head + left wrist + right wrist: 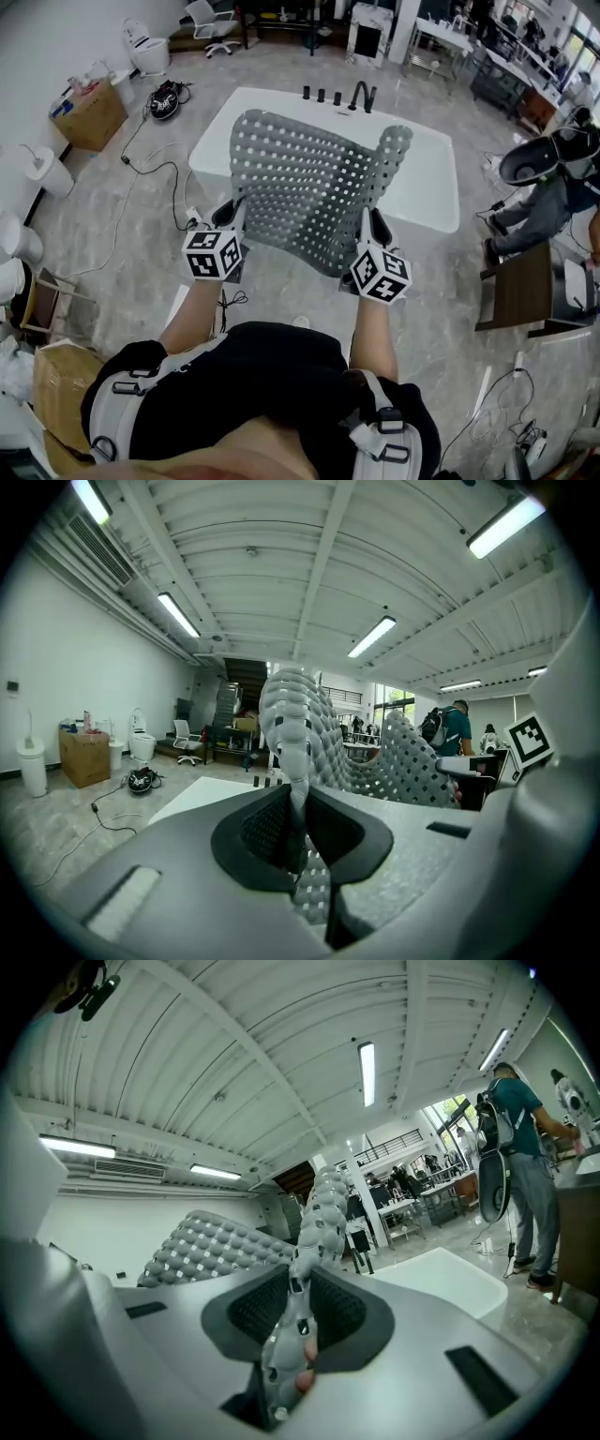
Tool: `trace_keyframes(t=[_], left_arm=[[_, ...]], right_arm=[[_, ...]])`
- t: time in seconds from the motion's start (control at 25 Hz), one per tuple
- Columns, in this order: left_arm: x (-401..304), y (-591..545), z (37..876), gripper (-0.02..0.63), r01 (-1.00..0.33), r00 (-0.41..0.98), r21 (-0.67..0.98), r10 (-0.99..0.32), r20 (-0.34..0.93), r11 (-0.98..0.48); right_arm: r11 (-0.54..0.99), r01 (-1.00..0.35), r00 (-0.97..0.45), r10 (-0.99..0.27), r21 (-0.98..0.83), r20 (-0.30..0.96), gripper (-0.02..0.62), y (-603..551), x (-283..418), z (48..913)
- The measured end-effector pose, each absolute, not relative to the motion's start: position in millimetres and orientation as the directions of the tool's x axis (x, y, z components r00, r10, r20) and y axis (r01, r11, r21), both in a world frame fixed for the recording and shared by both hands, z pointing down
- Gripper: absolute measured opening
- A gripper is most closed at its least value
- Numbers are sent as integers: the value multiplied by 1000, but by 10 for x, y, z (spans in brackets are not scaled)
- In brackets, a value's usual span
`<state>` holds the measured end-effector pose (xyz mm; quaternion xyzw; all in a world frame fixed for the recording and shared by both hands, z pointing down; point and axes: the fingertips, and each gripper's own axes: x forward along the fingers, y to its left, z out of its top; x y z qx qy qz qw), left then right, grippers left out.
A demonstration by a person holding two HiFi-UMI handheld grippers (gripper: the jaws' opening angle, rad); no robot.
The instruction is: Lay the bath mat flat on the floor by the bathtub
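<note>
A grey perforated bath mat (305,183) is held up in the air in front of the white bathtub (427,183), its far right corner curling over. My left gripper (232,217) is shut on the mat's near left edge; in the left gripper view the mat (292,733) rises from between the pinching jaws of that gripper (292,829). My right gripper (368,225) is shut on the near right edge, and in the right gripper view the mat's edge (314,1232) stands between the pressed pads of this gripper (298,1321).
Black taps (361,95) sit on the tub's far rim. A cable (155,169) trails over the marble floor at left, near a cardboard box (89,112) and toilets (150,52). A person (548,202) crouches at right beside a dark wooden table (516,286).
</note>
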<state>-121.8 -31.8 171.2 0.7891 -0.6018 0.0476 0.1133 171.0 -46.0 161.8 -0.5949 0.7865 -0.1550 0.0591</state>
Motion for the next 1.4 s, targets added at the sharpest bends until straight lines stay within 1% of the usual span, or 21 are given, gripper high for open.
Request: trace_keyframes(t=[0.2, 0.52, 0.84, 1.12, 1.24, 1.4], left_arm=[[-1202, -561, 1836, 37, -959, 272, 151, -927, 259, -239], [-1412, -805, 2145, 37, -948, 309, 181, -889, 338, -261], [-1567, -886, 2613, 37, -941, 329, 227, -838, 435, -251], [-1608, -841, 3386, 37, -942, 330, 254, -749, 575, -220], [-1680, -809, 3870, 37, -943, 330, 266, -691, 644, -202], [-1690, -770, 4625, 37, -943, 325, 293, -620, 714, -158]], right_arm=[[236, -916, -289, -949, -324, 128, 72, -721, 1737, 1680], [178, -925, -255, -946, -336, 199, 72, -884, 1572, 1961], [112, -935, -226, -919, -338, 323, 72, -922, 1497, 2448], [41, -955, -195, -832, -293, 520, 72, -841, 1576, 3339], [15, -960, -189, -773, -281, 606, 71, -820, 1522, 3837], [-20, -958, -191, -699, -286, 689, 71, -822, 1525, 4608]])
